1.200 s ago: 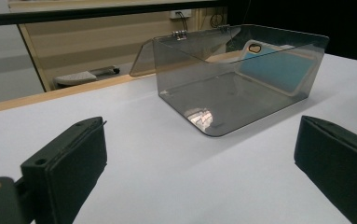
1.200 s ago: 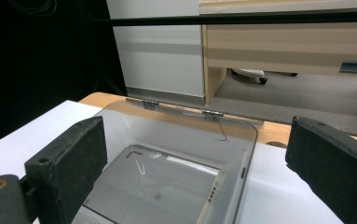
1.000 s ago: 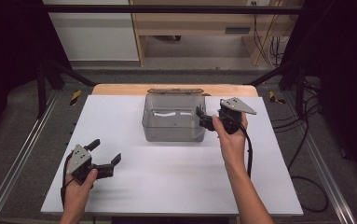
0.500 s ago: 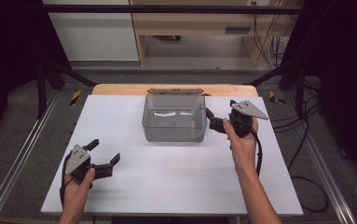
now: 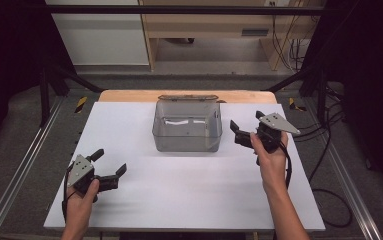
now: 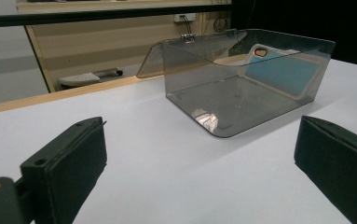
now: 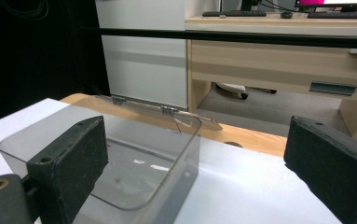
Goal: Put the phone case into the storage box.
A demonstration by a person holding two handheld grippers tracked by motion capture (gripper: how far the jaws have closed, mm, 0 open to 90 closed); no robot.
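A clear grey plastic box (image 5: 187,131) stands at the middle back of the white table (image 5: 189,190), its hinged lid (image 5: 188,97) swung open behind it. Something flat and pale lies inside the box (image 5: 183,121); in the left gripper view it looks like a light blue card (image 6: 283,72) with an oval hole. My right gripper (image 5: 235,132) hovers open just right of the box, jaws pointing at its side wall (image 7: 120,158). My left gripper (image 5: 110,161) rests open near the front left, well short of the box (image 6: 241,88). Neither holds anything.
A wooden strip (image 5: 129,96) edges the table's back. Metal rails (image 5: 24,170) run along both sides. Cables (image 5: 329,150) trail on the floor at the right. A wooden desk (image 7: 278,51) stands beyond the table.
My right gripper has drawn back to the right, from touching the box's right wall to a short gap away. The left gripper and the box have not moved.
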